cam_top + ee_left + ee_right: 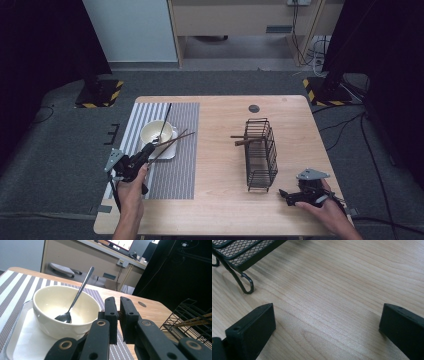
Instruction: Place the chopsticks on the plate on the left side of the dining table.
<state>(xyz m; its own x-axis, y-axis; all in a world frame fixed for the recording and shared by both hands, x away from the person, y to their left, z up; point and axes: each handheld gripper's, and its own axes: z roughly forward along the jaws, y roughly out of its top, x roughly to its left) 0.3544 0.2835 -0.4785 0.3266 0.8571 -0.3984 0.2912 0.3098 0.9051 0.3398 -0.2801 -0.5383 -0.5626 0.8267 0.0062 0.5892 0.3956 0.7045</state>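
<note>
Hard to see much of the chopsticks (170, 143) in the left gripper view, just a brown sliver wedged between the closed jaws of the left gripper (119, 312). From the high view they stick out up and right from those jaws, crossing the tray (168, 153) just below the bowl (157, 132) with its spoon (164, 122), left of centre on the striped mat (176, 170). The right gripper (325, 322) sits at lower right with jaws wide open over bare surface (342, 285), the wire basket (239, 255) cut off at the upper left.
</note>
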